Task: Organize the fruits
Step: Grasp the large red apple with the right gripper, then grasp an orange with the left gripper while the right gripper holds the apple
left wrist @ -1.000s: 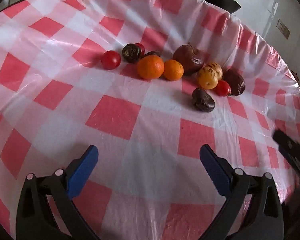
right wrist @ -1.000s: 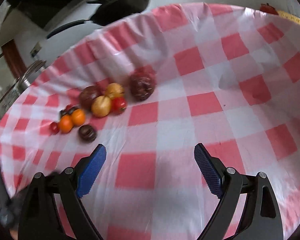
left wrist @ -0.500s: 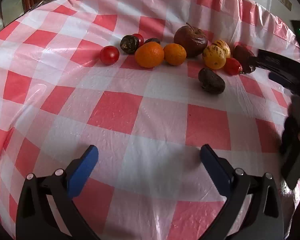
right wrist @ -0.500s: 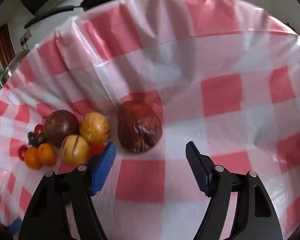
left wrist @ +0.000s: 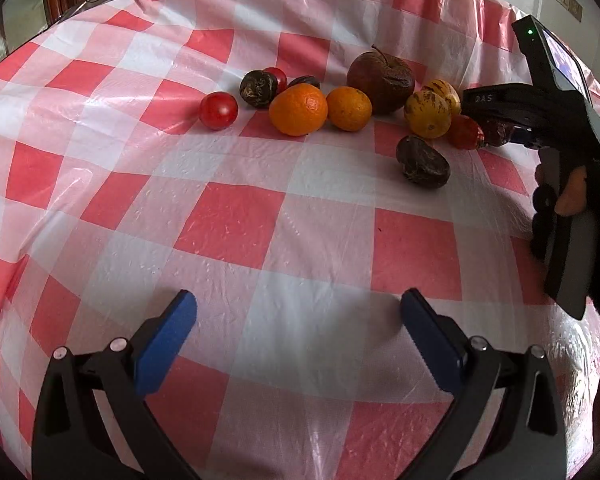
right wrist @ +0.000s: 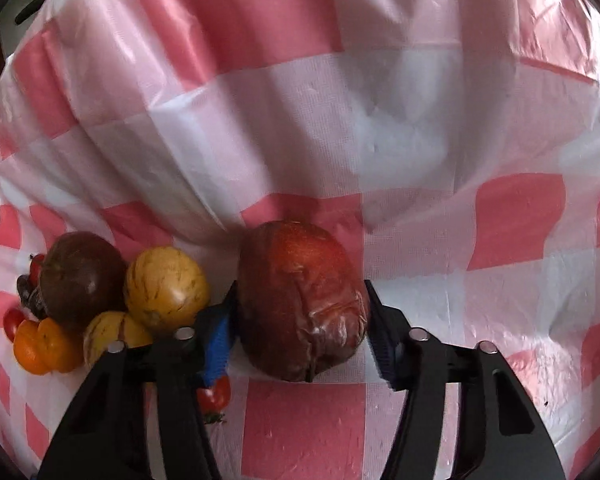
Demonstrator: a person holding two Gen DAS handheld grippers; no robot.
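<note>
Right gripper (right wrist: pixel 302 330) has just been closing; pads now flank the wrinkled red fruit (right wrist: pixel 300 300) near the table's far edge, apparently touching. Left gripper (left wrist: pixel 298 340) open, empty. Risk: soft skin splits, or the neighbouring tomato (right wrist: pixel 214 396) gets nudged.

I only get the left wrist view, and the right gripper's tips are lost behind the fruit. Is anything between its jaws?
Observer: Yes. A wrinkled dark red fruit sits between the right gripper jaws, which have just been closing. Both pads look to be against its sides.
Operator: Lifted yet?
Observer: No, it appears to rest on the tablecloth.
Operator: Anything crowding the grip?
Observer: A small red tomato lies right by one finger, with a yellow striped fruit just beyond.
</note>
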